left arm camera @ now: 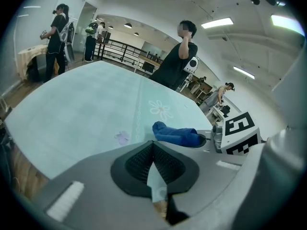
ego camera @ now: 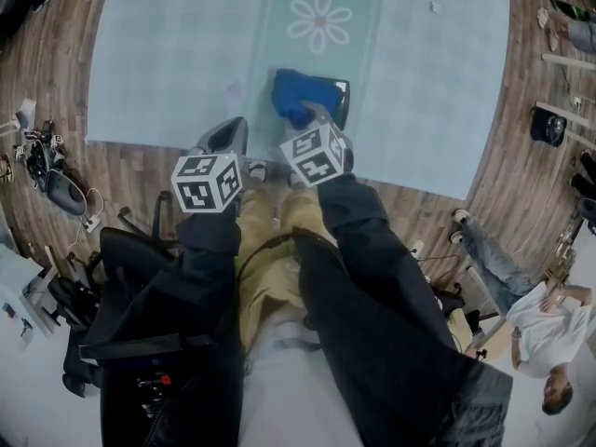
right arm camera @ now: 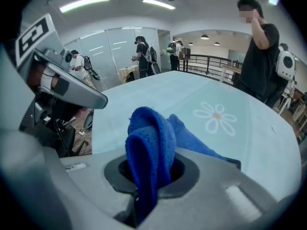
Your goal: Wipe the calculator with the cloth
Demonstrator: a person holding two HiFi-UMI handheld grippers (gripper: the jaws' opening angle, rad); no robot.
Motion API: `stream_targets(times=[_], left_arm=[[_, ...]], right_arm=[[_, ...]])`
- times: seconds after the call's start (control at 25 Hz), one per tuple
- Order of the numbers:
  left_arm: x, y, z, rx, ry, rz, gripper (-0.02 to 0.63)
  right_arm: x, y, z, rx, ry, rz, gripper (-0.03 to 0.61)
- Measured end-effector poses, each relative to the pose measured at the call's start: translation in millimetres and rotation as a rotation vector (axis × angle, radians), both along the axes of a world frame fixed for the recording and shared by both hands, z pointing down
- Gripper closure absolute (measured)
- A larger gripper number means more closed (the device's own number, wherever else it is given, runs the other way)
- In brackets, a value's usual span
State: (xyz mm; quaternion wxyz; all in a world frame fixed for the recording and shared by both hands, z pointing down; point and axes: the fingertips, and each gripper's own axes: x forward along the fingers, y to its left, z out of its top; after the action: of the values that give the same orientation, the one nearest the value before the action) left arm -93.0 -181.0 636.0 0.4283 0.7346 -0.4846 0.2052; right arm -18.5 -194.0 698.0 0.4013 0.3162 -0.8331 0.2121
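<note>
A blue cloth [ego camera: 292, 95] lies bunched over the near end of a dark calculator [ego camera: 335, 96] on the pale blue table [ego camera: 168, 54]. My right gripper [ego camera: 313, 116] is shut on the cloth [right arm camera: 154, 133], which folds up out of its jaws [right arm camera: 151, 170]. Past that gripper only a dark corner of the calculator [right arm camera: 234, 163] shows. Left of it, over the table's near edge, my left gripper [ego camera: 227, 136] hangs with its jaws closed on nothing [left arm camera: 153, 146]. From there the cloth [left arm camera: 176, 134] lies just ahead to the right.
A white flower print [ego camera: 320, 20] marks the table's middle strip beyond the calculator. Bags and cables [ego camera: 51, 170] crowd the wooden floor at left. A person [left arm camera: 177, 56] stands past the far edge, and others stand further off.
</note>
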Motion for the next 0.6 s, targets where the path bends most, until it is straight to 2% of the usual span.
stream_targets(times=[0.36, 0.6], left_arm=[[-18, 3, -10, 0.026, 0.001, -0.041, 0.615], [-20, -2, -20, 0.049, 0.004, -0.042, 0.615]], right_arm=[[-35, 17, -39, -0.033, -0.226, 0.047, 0.531], [-16, 6, -87, -0.004, -0.371, 0.171, 0.531]])
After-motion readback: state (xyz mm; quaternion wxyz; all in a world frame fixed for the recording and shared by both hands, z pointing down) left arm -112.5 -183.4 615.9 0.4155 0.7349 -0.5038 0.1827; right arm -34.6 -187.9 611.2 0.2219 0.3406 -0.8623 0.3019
